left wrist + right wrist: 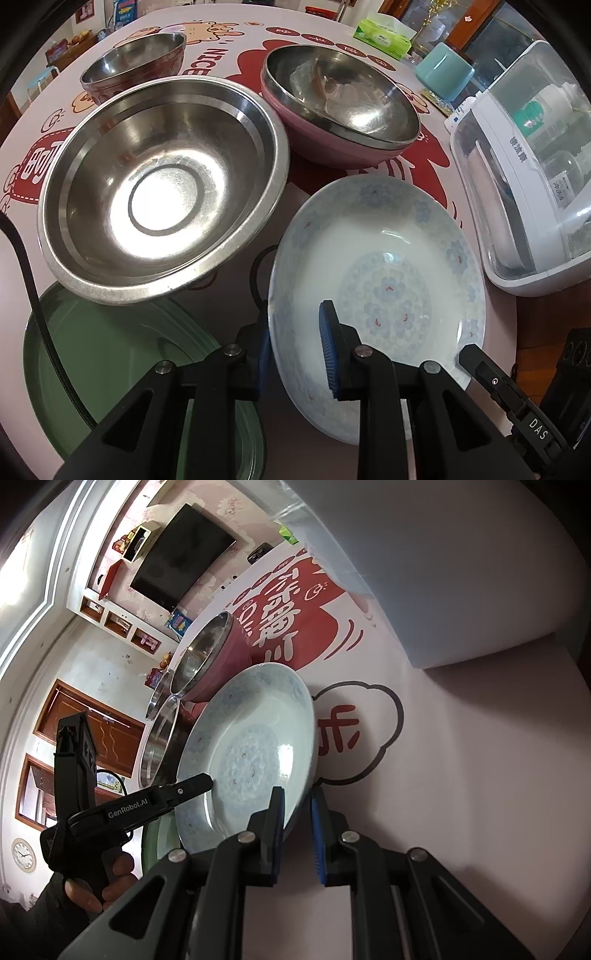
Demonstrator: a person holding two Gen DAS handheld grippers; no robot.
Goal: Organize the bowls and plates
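The left gripper straddles the near rim of the floral plate, one blue pad each side, jaws narrow though contact is unclear. The right gripper likewise brackets that plate's edge at 6 o'clock. At 10 o'clock sits a steel bowl over a green plate; a pink bowl lies at 12, a dark bowl beyond.
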